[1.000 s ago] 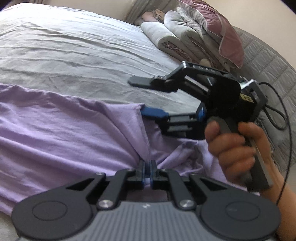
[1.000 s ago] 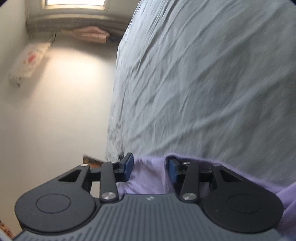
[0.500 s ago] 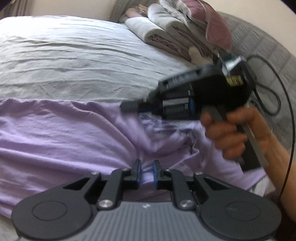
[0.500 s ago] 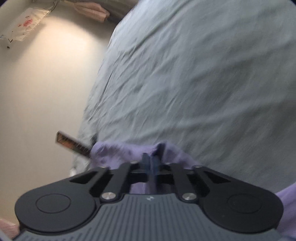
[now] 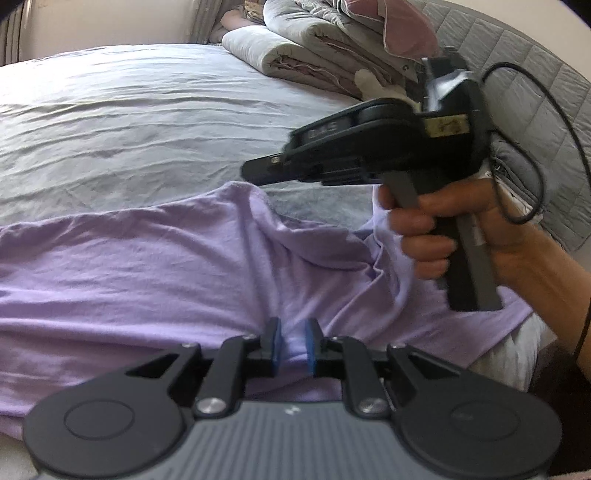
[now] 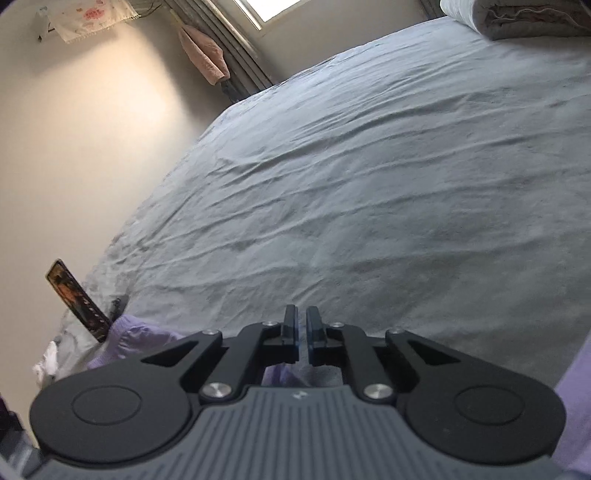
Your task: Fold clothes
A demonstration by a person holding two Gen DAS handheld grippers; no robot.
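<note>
A lilac garment [image 5: 147,266] lies spread and wrinkled on the grey bedsheet [image 5: 129,122]. My left gripper [image 5: 293,345] sits low over it, its jaws a small way apart with a fold of the lilac cloth between the blue pads. My right gripper [image 5: 255,173] is held above the garment's upper right edge, jaws nearly together and nothing seen between them. In the right wrist view my right gripper [image 6: 301,332] points across the bare sheet [image 6: 369,184], with lilac cloth [image 6: 140,336] below it at the left.
Folded grey and pink bedding [image 5: 325,48] is stacked at the head of the bed by the quilted headboard [image 5: 535,92]. A dark book-like object [image 6: 77,299] stands at the bed's left edge. A cable [image 5: 532,155] hangs from the right gripper. Wall and window [image 6: 266,11] lie beyond.
The right gripper has closed, let the lilac edge drop, risen and turned level. The left gripper's jaws have parted slightly over the fold.
</note>
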